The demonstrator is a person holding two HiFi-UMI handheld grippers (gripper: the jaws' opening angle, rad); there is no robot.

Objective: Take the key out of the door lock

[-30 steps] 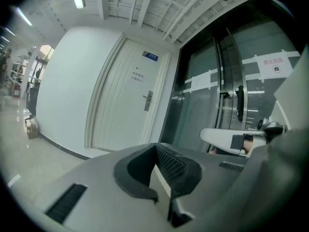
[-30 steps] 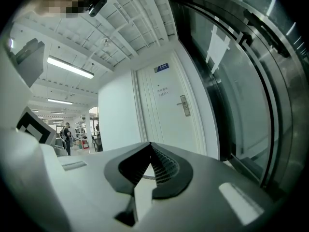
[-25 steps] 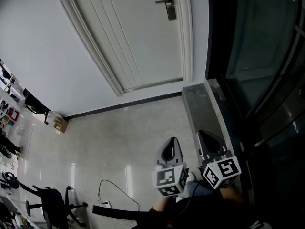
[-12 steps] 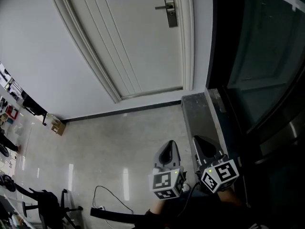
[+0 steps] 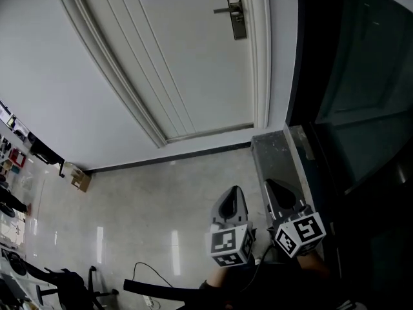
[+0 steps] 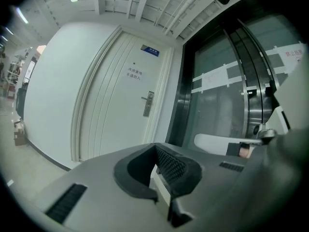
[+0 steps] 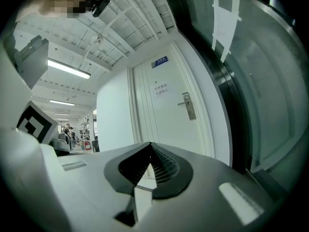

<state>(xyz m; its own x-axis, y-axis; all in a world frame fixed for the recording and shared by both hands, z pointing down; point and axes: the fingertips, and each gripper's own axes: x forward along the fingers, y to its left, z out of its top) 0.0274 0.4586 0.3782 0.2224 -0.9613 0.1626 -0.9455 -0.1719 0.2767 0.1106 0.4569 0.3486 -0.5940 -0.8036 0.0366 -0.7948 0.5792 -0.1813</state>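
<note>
Left gripper [image 5: 233,192] and right gripper [image 5: 275,187], jaws closed and empty, hang well short of the rectangular metal lock [image 5: 236,11] on the white panelled door [image 5: 187,63]; any key is too small to see.

White wall [image 5: 58,57], glossy pale floor [image 5: 161,192], dark glass partition [image 5: 361,76] at right; perhaps shelving [image 5: 13,147] far left.

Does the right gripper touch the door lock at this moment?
Apart. In the head view the right gripper is low, and floor lies between it and the door lock.
</note>
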